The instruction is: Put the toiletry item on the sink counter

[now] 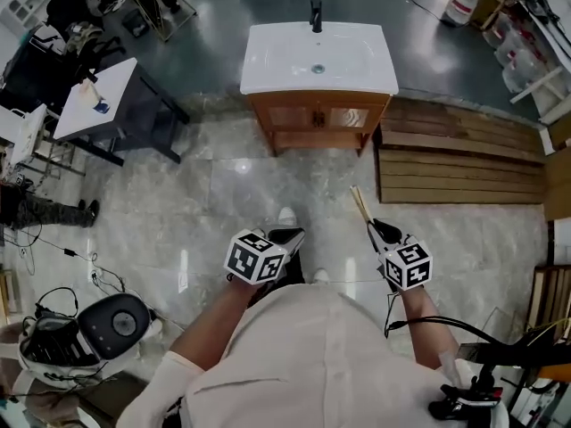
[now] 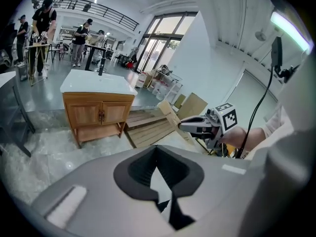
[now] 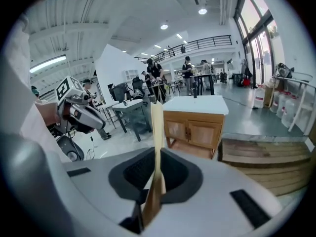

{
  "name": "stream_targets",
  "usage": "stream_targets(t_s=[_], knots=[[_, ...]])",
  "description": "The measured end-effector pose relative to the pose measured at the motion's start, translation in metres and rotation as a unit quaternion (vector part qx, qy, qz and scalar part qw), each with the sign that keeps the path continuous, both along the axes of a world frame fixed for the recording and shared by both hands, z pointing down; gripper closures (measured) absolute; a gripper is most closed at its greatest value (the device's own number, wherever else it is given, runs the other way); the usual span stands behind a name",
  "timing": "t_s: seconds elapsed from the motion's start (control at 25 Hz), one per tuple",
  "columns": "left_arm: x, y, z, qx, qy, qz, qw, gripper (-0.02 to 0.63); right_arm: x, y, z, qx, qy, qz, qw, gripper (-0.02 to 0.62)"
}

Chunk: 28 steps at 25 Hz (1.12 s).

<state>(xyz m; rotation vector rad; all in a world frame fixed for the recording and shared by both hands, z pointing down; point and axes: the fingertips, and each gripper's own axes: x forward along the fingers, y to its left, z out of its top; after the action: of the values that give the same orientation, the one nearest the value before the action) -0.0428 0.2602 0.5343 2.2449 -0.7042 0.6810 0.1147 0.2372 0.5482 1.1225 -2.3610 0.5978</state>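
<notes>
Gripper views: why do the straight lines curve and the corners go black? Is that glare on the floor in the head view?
Both gripper views: wide-angle lenses bow straight lines and leave dark corners. Right gripper view: the tan flat item in the jaws blurs near its base. Head view: yes, lights glint off the glossy floor before the sink cabinet.

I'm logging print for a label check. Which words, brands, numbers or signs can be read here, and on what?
None can be read.
Black-and-white marker cube on the left tool: square pattern, no letters.
Matching marker cube on the right tool: likewise.
Thin flat beige toiletry item in the right tool: no print shows.
White jug with a red band: too small to read.
</notes>
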Motion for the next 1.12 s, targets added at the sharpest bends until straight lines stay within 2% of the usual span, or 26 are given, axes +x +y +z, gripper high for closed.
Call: stream_targets(t_s=[0.28, 0.44, 0.6, 0.72, 1.12], knots=[[-0.014, -0.11, 0.005, 0.001, 0.012, 0.024, 0.9996, 0.6, -0.008, -0.089, -0.009, -0.002, 0.014, 0.016, 1.0, 0.565], [-0.021, -0.181, -0.009, 0.009, 0.019, 0.055, 0.9982, 0.6, -0.019, -0.149, -0.028, 0.007, 0.03, 0.016, 0.999, 0.565], [-0.027, -0.233, -0.011, 0.018, 0.029, 0.08, 0.9962, 0.6, -0.026, -0.204, -0.031, 0.018, 0.047, 0.027, 0.998, 0.565], [-0.035, -0.261, -0.004, 0.009, 0.028, 0.085, 0.996, 0.6, -0.031, -0.239, -0.032, 0.032, 0.055, 0.033, 0.997, 0.565], [-0.027, -0.345, 0.001, -0.001, 0.024, 0.068, 0.9974, 0.6, 0.001, -0.354, -0.027, 0.058, 0.112, -0.034, 0.991, 0.565]])
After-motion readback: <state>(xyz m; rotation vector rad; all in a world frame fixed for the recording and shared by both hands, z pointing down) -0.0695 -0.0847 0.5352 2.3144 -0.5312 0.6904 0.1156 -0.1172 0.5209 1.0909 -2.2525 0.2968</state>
